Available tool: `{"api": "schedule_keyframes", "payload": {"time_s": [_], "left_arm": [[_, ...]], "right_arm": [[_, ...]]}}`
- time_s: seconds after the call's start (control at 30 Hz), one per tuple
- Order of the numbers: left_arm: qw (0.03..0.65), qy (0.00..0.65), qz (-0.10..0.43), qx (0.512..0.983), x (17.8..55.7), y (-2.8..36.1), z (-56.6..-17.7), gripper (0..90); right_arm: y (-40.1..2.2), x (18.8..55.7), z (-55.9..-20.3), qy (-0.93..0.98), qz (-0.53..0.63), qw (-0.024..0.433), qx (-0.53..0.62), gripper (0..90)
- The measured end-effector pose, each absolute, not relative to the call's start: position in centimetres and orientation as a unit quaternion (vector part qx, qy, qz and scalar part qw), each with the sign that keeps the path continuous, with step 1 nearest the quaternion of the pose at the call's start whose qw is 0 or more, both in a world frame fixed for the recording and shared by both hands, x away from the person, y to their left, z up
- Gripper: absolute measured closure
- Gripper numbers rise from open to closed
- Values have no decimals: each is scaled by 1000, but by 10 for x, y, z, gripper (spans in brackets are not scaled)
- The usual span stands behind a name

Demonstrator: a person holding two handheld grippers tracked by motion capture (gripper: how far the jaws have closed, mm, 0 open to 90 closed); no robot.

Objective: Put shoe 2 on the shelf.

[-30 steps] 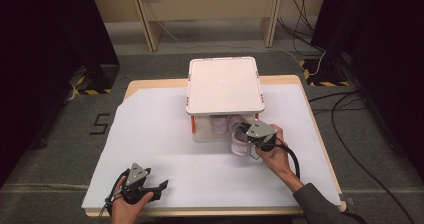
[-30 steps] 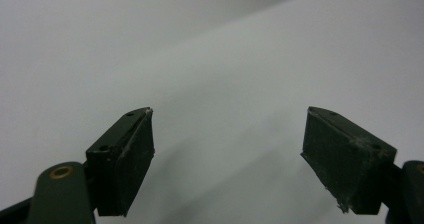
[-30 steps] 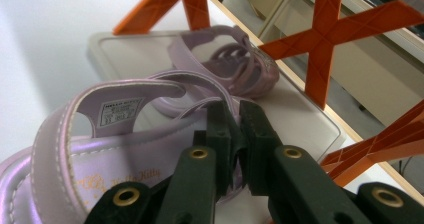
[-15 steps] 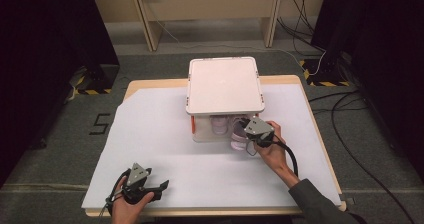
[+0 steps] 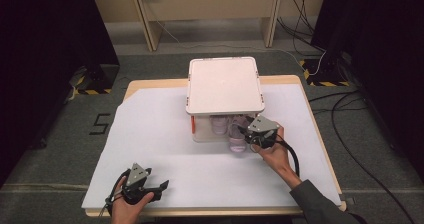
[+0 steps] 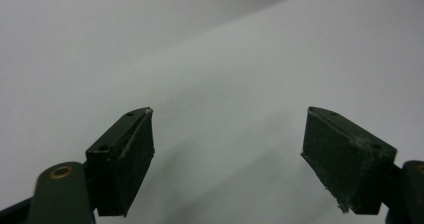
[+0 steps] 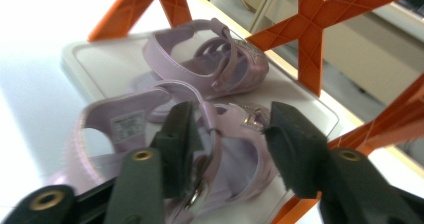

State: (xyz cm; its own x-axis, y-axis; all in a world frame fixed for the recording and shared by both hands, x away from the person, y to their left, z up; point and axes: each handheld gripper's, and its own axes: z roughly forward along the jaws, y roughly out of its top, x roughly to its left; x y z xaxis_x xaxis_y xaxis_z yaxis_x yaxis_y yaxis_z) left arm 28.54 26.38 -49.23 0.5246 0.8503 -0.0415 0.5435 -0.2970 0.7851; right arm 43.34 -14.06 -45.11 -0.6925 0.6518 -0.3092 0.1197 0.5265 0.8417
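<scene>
The right gripper (image 7: 227,134) sits at the open front of the rack (image 5: 225,84), and its jaws have just been opening; they now stand apart astride the straps of the near sandal (image 7: 150,134), the left pad beside the strap, the right pad clear of it, so I judge the sandal released rather than pinched. That sandal lies half on the rack's lower shelf (image 7: 95,59), heel end toward the gripper, toe pointing inward, its long axis running straight away from the fingers; the far sandal (image 7: 210,64) rests deeper on the same shelf, roughly parallel. A second ago the right gripper sat a little further out from the rack with the sandal clamped; since then it has edged in and let go. The left gripper (image 5: 150,188) rests well away at the near left of the table (image 5: 150,134), jaws spread wide over bare white sheet, unmoved since then; the right hand is plainly the nearer.
</scene>
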Motion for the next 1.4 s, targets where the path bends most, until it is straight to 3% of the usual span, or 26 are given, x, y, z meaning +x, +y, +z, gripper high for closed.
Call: {"api": "schedule_keyframes", "payload": {"time_s": [0.17, 0.27, 0.7, 1.07, 1.2, 1.23, 1.4], "left_arm": [[392, 446, 196, 781, 285, 263, -492, 201], [393, 443, 196, 782, 285, 263, -492, 201], [390, 441, 193, 785, 285, 262, -493, 201], [391, 439, 192, 786, 285, 262, -493, 201], [392, 439, 192, 786, 285, 261, -493, 201], [392, 439, 192, 786, 285, 261, -493, 201], [390, 438, 191, 787, 286, 261, -493, 201]], "right_arm": [[-152, 415, -450, 791, 487, 232, 289, 368], [-152, 408, -452, 791, 491, 209, 299, 340], [-142, 388, -479, 820, 428, 197, 325, 249], [-134, 394, -488, 836, 393, 225, 309, 328], [-142, 397, -484, 834, 394, 228, 311, 405], [-144, 399, -483, 833, 395, 232, 309, 493], [-148, 407, -483, 827, 410, 228, 310, 516]]}}
